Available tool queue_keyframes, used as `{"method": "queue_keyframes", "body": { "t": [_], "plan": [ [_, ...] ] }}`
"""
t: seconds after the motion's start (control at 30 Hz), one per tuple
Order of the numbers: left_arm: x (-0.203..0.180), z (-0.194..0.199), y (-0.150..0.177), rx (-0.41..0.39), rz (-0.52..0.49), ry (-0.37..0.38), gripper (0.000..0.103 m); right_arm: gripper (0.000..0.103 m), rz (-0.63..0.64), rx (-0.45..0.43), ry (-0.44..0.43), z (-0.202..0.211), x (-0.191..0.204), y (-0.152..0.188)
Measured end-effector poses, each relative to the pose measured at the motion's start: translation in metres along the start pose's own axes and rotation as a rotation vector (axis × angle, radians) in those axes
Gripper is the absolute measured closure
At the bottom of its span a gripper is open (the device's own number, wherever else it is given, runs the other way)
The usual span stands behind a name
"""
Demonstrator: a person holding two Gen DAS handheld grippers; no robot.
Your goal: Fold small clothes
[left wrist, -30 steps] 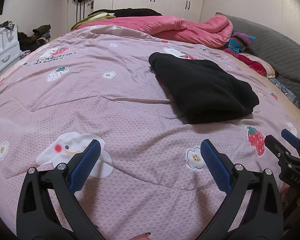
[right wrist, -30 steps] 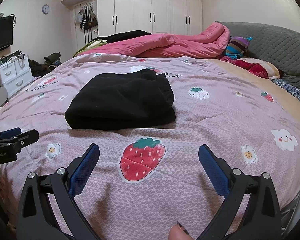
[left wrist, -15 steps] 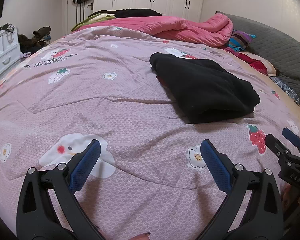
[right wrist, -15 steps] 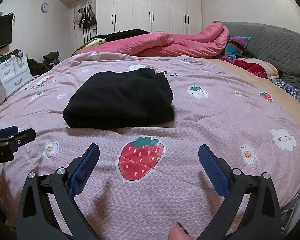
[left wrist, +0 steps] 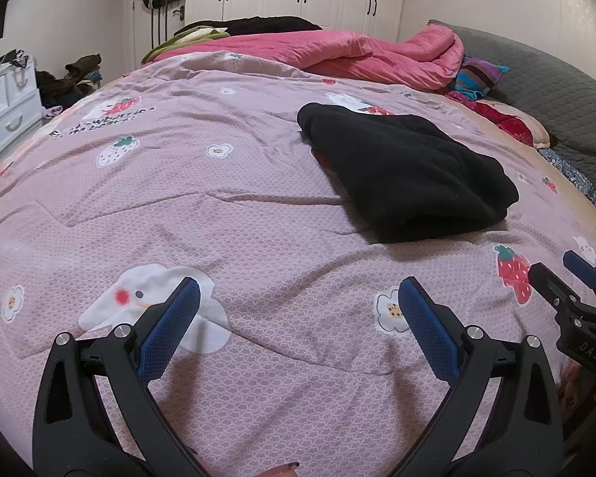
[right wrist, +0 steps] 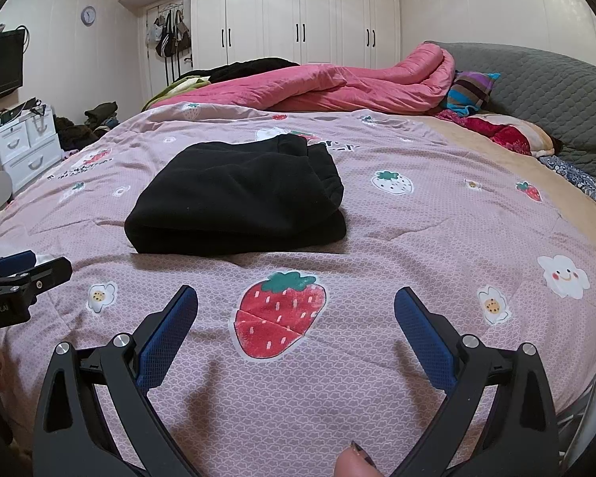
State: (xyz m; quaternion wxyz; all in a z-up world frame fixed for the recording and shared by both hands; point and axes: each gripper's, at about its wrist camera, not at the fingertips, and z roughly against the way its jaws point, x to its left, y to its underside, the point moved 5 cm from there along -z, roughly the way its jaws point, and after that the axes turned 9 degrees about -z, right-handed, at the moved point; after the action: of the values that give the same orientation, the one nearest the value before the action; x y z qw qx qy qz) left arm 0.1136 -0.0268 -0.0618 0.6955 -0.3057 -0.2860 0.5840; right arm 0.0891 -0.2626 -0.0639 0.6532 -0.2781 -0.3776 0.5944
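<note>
A black garment (right wrist: 238, 202) lies folded on the strawberry-print quilt (right wrist: 417, 238), both grippers, left (left wrist: 298, 326) and right (right wrist: 296, 326), spread wide and empty near the bed's edge; folding looks complete

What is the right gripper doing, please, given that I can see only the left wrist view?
Observer: The right gripper is open and empty, held above a large strawberry print on the bedspread.
Operator: Where is the black garment from there?
Observer: The folded black garment lies ahead of the gripper's fingers, slightly to the left, and nothing touches it.
</note>
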Motion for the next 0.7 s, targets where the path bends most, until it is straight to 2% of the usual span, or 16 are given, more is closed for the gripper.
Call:
{"method": "queue_keyframes", "body": {
  "t": [0.7],
  "plan": [
    [-0.0016,-0.0014,0.0015,0.009,-0.007,-0.006,0.009,0.004,-0.001,0.002,0.006,-0.001,-0.0007,0.0003]
  ]
}}
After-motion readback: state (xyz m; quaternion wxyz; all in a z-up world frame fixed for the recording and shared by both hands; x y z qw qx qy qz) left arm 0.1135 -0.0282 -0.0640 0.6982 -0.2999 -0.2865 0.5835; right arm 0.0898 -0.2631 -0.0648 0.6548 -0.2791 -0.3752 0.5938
